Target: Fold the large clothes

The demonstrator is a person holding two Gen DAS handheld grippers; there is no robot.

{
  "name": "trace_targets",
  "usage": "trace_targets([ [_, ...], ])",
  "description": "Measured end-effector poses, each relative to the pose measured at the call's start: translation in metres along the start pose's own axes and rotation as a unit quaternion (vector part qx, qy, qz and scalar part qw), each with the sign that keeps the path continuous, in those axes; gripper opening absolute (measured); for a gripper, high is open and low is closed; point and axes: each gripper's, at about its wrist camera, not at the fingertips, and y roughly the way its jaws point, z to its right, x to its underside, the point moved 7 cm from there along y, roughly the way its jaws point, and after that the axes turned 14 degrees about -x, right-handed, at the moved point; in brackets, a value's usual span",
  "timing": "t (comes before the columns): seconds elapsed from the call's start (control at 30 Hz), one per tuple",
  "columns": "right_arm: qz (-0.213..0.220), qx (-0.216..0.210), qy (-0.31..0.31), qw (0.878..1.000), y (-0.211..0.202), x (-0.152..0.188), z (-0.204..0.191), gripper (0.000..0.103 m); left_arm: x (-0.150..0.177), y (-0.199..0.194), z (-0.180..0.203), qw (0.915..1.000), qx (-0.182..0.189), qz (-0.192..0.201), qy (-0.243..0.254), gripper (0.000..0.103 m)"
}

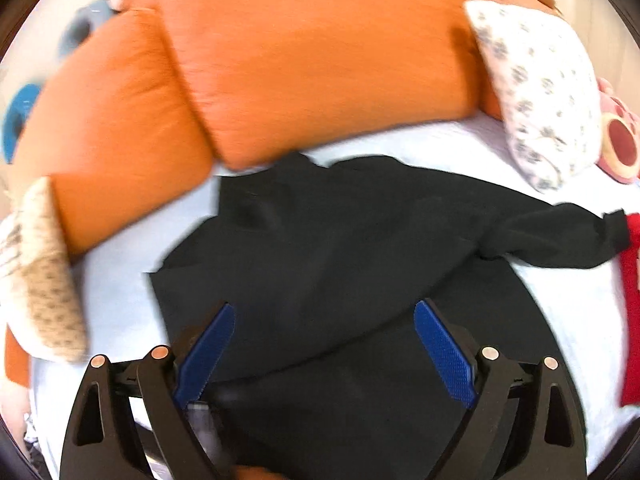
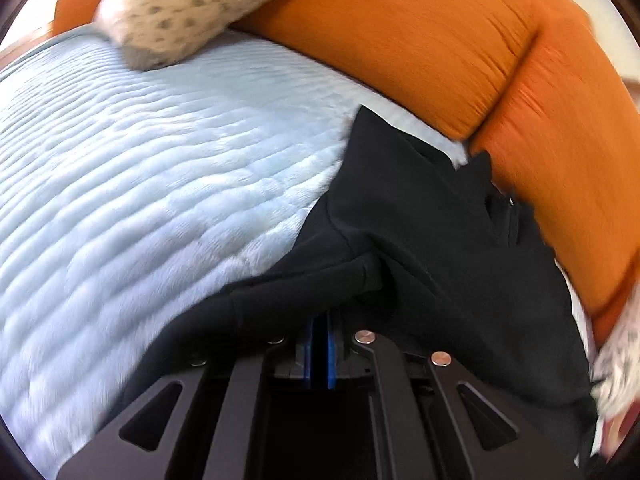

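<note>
A large black garment (image 1: 344, 248) lies on a pale blue quilted cover (image 1: 120, 300), one sleeve (image 1: 560, 236) stretched out to the right. My left gripper (image 1: 324, 316) is open just above the garment's near part, its blue pads (image 1: 444, 356) spread wide with nothing between them. In the right wrist view my right gripper (image 2: 320, 320) is shut on a bunched edge of the black garment (image 2: 420, 240), which drapes over the blue pads (image 2: 330, 356) and partly hides them. The cover (image 2: 140, 200) spreads to the left.
Orange cushions (image 1: 304, 60) (image 2: 460, 40) line the back. A white patterned pillow (image 1: 544, 92) and a pink plush toy (image 1: 620, 140) lie at the right, a spotted cream pillow (image 1: 44, 272) (image 2: 192, 4) at the left. A red cloth (image 1: 634, 300) lies beyond the sleeve.
</note>
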Motion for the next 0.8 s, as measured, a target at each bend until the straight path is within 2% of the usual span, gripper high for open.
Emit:
trace_targets([
  [0.07,-0.011,-0.016,-0.022,1.000,-0.014,0.008,0.001,0.006,-0.005,-0.002,-0.026,0.9997,-0.019,0.002,-0.014,0.093],
  [0.1,-0.014,-0.018,-0.026,0.999,-0.020,0.011,0.003,0.011,-0.008,-0.001,-0.041,0.9994,-0.025,-0.001,-0.024,0.093],
  [0.17,-0.023,-0.024,-0.031,0.999,-0.038,0.027,0.006,0.052,-0.010,0.009,-0.066,0.9984,-0.027,-0.019,-0.046,0.094],
  [0.2,-0.024,-0.027,-0.033,0.999,-0.046,0.036,0.007,0.080,-0.008,0.017,-0.077,0.9980,-0.024,-0.031,-0.050,0.094],
  [0.23,-0.025,-0.032,-0.039,0.998,-0.059,0.052,0.010,0.085,-0.006,0.026,-0.082,0.9976,-0.024,-0.039,-0.051,0.094],
  [0.3,-0.026,-0.031,-0.047,0.998,-0.078,0.077,0.016,0.085,0.008,0.053,-0.096,0.9959,-0.051,-0.063,-0.039,0.094],
  [0.37,-0.027,-0.009,-0.068,0.997,-0.099,0.115,0.032,0.084,0.023,0.072,-0.103,0.9937,-0.078,-0.073,-0.031,0.094],
  [0.4,-0.020,0.007,-0.073,0.997,-0.110,0.131,0.044,0.084,0.034,0.085,-0.105,0.9920,-0.095,-0.077,-0.031,0.094],
  [0.47,0.016,0.012,-0.059,0.998,-0.136,0.153,0.075,0.084,0.053,0.101,-0.104,0.9913,-0.094,-0.079,-0.048,0.094],
  [0.5,0.021,0.021,-0.049,0.998,-0.143,0.158,0.088,0.081,0.064,0.108,-0.097,0.9919,-0.082,-0.078,-0.057,0.094],
  [0.53,0.026,0.028,-0.035,0.999,-0.151,0.162,0.104,0.044,0.071,0.114,-0.092,0.9922,-0.076,-0.079,-0.059,0.094],
  [0.57,0.032,0.057,-0.016,0.998,-0.160,0.164,0.128,0.032,0.078,0.121,-0.086,0.9926,-0.074,-0.080,-0.055,0.094],
  [0.63,0.047,0.065,0.064,0.995,-0.171,0.162,0.189,0.029,0.095,0.143,-0.074,0.9906,-0.096,-0.093,-0.030,0.094],
  [0.7,0.054,0.068,0.137,0.987,-0.172,0.160,0.245,0.023,0.110,0.160,-0.070,0.9867,-0.115,-0.114,-0.019,0.094],
  [0.77,0.063,0.075,0.196,0.976,-0.170,0.160,0.296,0.023,0.126,0.176,-0.075,0.9829,-0.113,-0.138,-0.046,0.094],
  [0.8,0.061,0.077,0.225,0.969,-0.166,0.162,0.320,0.024,0.132,0.182,-0.080,0.9817,-0.090,-0.148,-0.079,0.096],
])
